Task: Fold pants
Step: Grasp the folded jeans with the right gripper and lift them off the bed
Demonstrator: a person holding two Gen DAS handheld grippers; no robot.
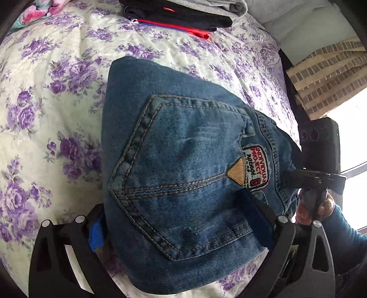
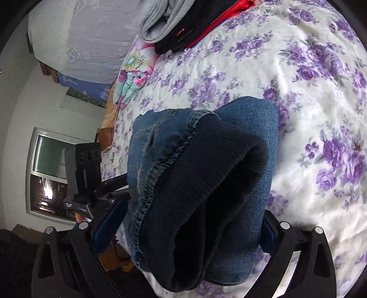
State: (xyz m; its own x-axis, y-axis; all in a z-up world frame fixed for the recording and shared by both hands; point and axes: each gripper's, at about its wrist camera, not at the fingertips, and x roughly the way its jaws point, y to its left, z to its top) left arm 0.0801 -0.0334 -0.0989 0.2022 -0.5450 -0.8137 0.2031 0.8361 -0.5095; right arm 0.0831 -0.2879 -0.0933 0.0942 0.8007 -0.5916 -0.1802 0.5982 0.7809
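Observation:
The blue jeans point(image 1: 183, 165) lie folded into a thick bundle on the flowered bedspread point(image 1: 45, 110), back pocket and label patch facing up. My left gripper point(image 1: 176, 225) stands wide open over the near end. Its left pad point(image 1: 96, 236) is at the bundle's edge and its right pad point(image 1: 254, 217) lies over the denim. In the right wrist view the jeans point(image 2: 201, 183) show their dark ribbed waistband end. My right gripper point(image 2: 187, 231) straddles that end with jaws wide, and a thin strip of bed shows beside its left pad point(image 2: 107, 229). Each gripper shows in the other's view.
A stack of folded clothes point(image 1: 179, 16), grey, black and red, sits at the bed's far side. Near it lies a pink and green cloth point(image 2: 133, 71). A window and curtain point(image 1: 328, 75) are to the right of the bed. A sleeved hand point(image 1: 325, 206) holds the right gripper.

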